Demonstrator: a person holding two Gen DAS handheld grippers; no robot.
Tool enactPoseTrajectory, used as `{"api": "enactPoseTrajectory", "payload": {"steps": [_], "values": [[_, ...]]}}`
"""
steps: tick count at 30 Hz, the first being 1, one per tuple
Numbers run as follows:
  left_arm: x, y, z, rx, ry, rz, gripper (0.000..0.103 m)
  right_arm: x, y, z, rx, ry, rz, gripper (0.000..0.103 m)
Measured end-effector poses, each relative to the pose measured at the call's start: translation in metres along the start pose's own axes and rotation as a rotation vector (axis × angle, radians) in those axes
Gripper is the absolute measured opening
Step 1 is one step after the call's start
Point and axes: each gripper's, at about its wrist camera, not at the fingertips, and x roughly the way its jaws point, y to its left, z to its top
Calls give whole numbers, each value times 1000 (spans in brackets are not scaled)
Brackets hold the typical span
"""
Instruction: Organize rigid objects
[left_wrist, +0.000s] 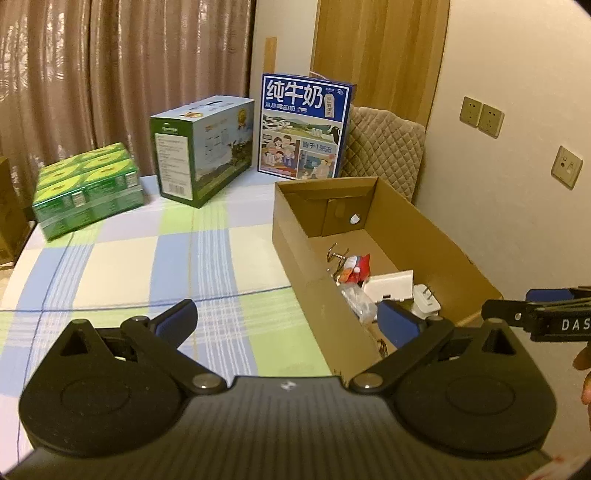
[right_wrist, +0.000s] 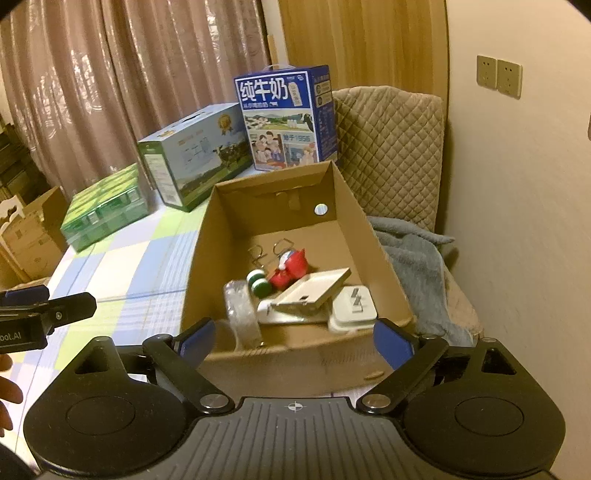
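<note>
A: Both sets of jaws stand wide apart, holding nothing: the left gripper (left_wrist: 288, 317) over the table by the box wall, the right gripper (right_wrist: 293, 341) at the near end of the cardboard box (right_wrist: 201, 254).

B: And the objects?

A: Inside the box: a white plug adapter (right_wrist: 354, 304), a flat white tray (right_wrist: 314, 290), a red toy (right_wrist: 290, 273), a green-and-white ball (right_wrist: 258, 284), wire clips (right_wrist: 282, 245).

B: Anything left?

A: No loose items on the checked tablecloth (left_wrist: 122, 266); sorting looks nearly done.
</note>
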Motion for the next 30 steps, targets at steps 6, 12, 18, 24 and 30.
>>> {"api": "enactPoseTrajectory", "payload": {"steps": [6,12,18,24,30], "values": [[-30,-5,-16,-38,-29,80,102,-24,10,-13,-40,-8,4,90],[-55,-6,-25,-75,-46,95,102,-43,16,-24,-49,-27,4,90],[-69,-15,-33,-66,-58,101,102,-54,18,-31,-45,-43,-21,90],[-77,-22,-44,-47,-56,83,102,-62,22,-44,-75,-51,-49,90],[-88,-33,-56,-2,-79,70,102,-65,19,-56,-42,-47,-52,90]]}}
